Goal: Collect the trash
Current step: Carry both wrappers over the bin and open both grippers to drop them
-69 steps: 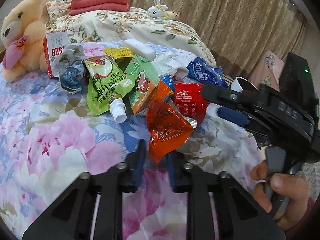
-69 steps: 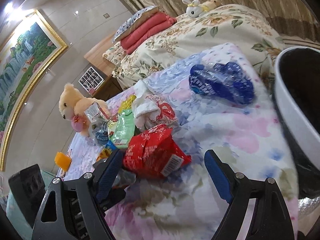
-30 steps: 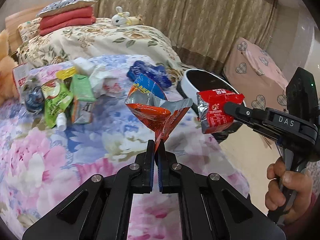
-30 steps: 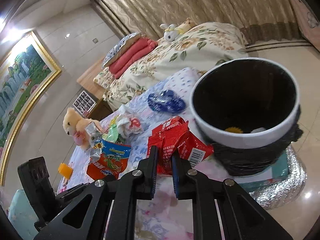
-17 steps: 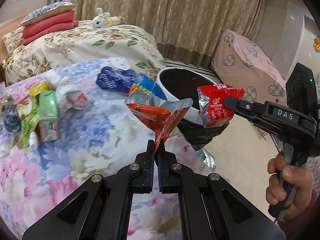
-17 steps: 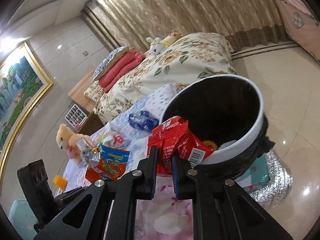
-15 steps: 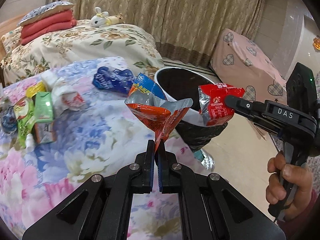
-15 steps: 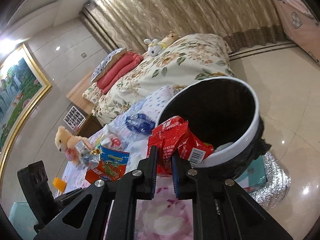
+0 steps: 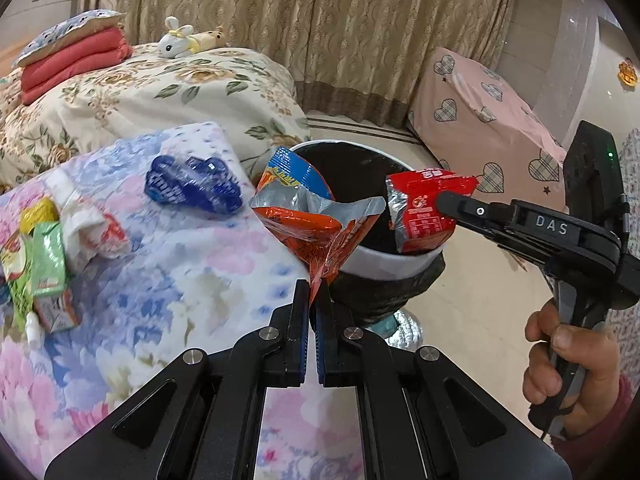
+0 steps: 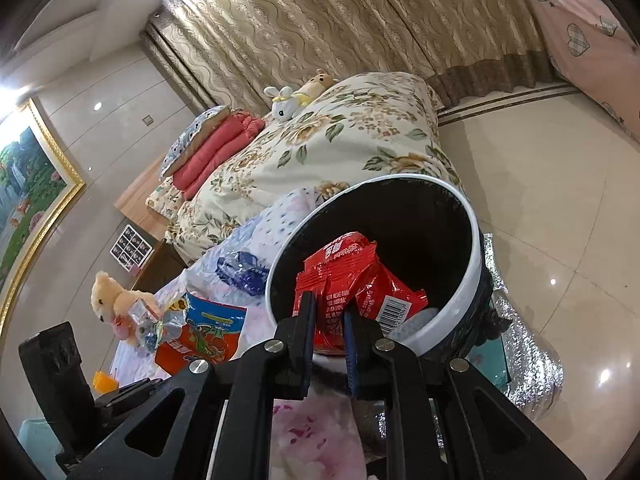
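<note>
My left gripper (image 9: 313, 300) is shut on an opened orange snack bag (image 9: 316, 224) and holds it up at the near rim of a white-rimmed bin with a black liner (image 9: 384, 258). My right gripper (image 10: 328, 312) is shut on a red wrapper (image 10: 352, 280) and holds it over the bin's mouth (image 10: 474, 256). The red wrapper also shows in the left wrist view (image 9: 420, 210), with the right gripper (image 9: 444, 200) coming in from the right. The orange bag shows in the right wrist view (image 10: 200, 340).
More trash lies on the floral bedspread (image 9: 180, 264): a blue wrapper (image 9: 192, 190), a white crumpled wrapper (image 9: 96, 228), green packs (image 9: 44, 260). A teddy bear (image 10: 108, 292) sits further back. A silver mat (image 10: 528, 368) lies under the bin on the tiled floor.
Both grippers have carried their wrappers away from the trash pile toward the bin. The red wrapper now hangs over the bin's mouth, and the orange bag is at its rim.
</note>
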`<state>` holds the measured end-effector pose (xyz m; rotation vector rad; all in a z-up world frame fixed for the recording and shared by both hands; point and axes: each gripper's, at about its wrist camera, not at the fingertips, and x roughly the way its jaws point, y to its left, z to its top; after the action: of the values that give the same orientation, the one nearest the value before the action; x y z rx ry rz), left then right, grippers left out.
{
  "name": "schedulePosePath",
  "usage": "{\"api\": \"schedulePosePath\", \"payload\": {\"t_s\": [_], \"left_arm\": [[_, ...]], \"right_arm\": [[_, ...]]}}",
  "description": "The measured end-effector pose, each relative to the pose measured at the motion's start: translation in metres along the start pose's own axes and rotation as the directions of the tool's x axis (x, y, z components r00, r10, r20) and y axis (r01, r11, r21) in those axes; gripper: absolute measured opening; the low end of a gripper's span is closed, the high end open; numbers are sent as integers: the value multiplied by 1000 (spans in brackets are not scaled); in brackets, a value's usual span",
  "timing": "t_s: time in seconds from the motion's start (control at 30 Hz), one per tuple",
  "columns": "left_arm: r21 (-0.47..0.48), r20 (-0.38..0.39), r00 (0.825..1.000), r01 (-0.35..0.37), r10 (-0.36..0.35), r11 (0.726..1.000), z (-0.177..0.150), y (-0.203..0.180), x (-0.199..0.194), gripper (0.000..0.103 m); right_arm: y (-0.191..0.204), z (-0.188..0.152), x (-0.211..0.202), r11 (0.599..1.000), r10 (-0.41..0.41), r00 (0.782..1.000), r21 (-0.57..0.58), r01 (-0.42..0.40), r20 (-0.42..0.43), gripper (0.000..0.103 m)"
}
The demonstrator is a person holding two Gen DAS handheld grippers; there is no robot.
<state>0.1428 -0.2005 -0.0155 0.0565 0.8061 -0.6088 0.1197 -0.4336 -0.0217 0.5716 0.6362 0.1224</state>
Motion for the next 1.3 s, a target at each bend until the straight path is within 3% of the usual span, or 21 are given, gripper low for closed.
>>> {"api": "schedulePosePath", "payload": {"t_s": [0.5, 0.93, 1.07, 1.17, 1.2, 1.3], "left_arm": [[60, -27, 1000, 10, -8, 998, 34, -18, 30, 2], [84, -67, 998, 18, -12, 996, 45, -28, 55, 3], [64, -75, 997, 20, -15, 998, 46, -26, 57, 17], [51, -59, 998, 13, -10, 999, 43, -24, 52, 38], [50, -55, 998, 11, -8, 999, 42, -23, 51, 39], [38, -51, 999, 7, -5, 999, 35, -20, 45, 40]], "right_arm": [[-10, 22, 14, 999, -32, 999, -7, 32, -6, 13], [-24, 32, 25, 999, -47, 998, 17, 47, -39, 17], [-28, 34, 27, 998, -47, 998, 35, 49, -48, 21], [-30, 33, 25, 998, -48, 998, 49, 50, -41, 43], [-31, 33, 23, 997, -45, 998, 53, 47, -37, 49], [-31, 31, 20, 997, -47, 998, 57, 49, -31, 50]]}}
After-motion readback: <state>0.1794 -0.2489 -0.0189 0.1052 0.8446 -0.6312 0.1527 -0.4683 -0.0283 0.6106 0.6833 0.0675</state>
